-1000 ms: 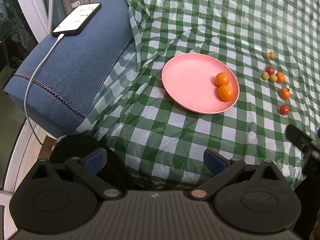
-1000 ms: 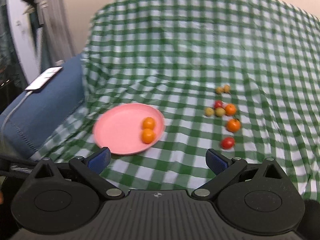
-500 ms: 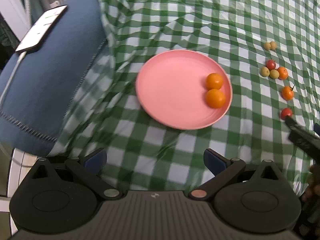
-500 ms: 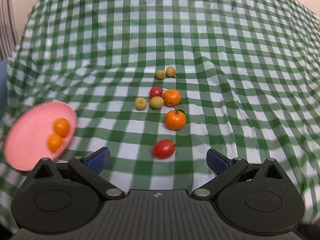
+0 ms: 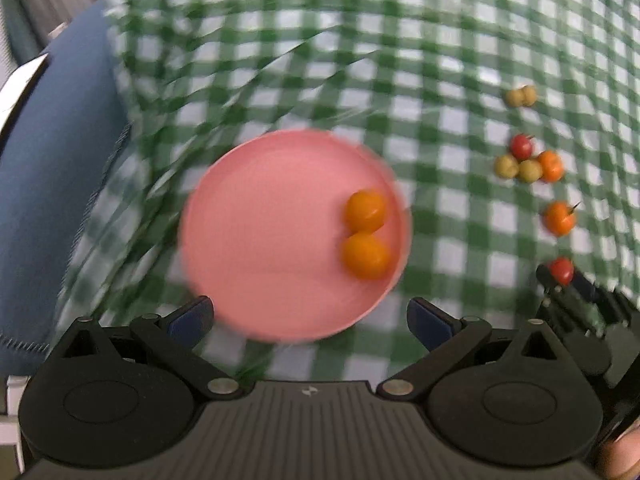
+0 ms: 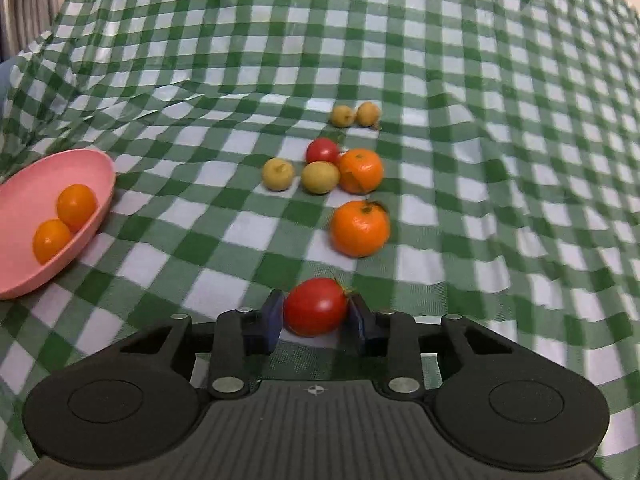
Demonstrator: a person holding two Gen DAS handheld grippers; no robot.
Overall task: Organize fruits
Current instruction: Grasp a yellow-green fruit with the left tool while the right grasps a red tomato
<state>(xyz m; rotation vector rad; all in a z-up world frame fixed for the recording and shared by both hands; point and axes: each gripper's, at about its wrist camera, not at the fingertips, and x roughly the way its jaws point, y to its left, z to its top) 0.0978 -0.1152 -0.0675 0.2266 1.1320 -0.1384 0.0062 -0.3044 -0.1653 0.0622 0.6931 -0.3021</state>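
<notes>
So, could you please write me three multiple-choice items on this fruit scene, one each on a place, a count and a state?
1. Where does the pink plate lie relative to the loose fruit?
A. to their left
B. to their right
C. beyond them

2. How many orange fruits are on the plate?
A. one
B. two
C. four

3. What is between the blue pads of the right gripper?
A. nothing
B. a yellow-green fruit
C. the near red tomato

Answers:
1 A: both wrist views show the plate left of the cluster.
2 B: two sit side by side near its rim.
3 C: the closing pads flank the tomato on the checked cloth.
</notes>
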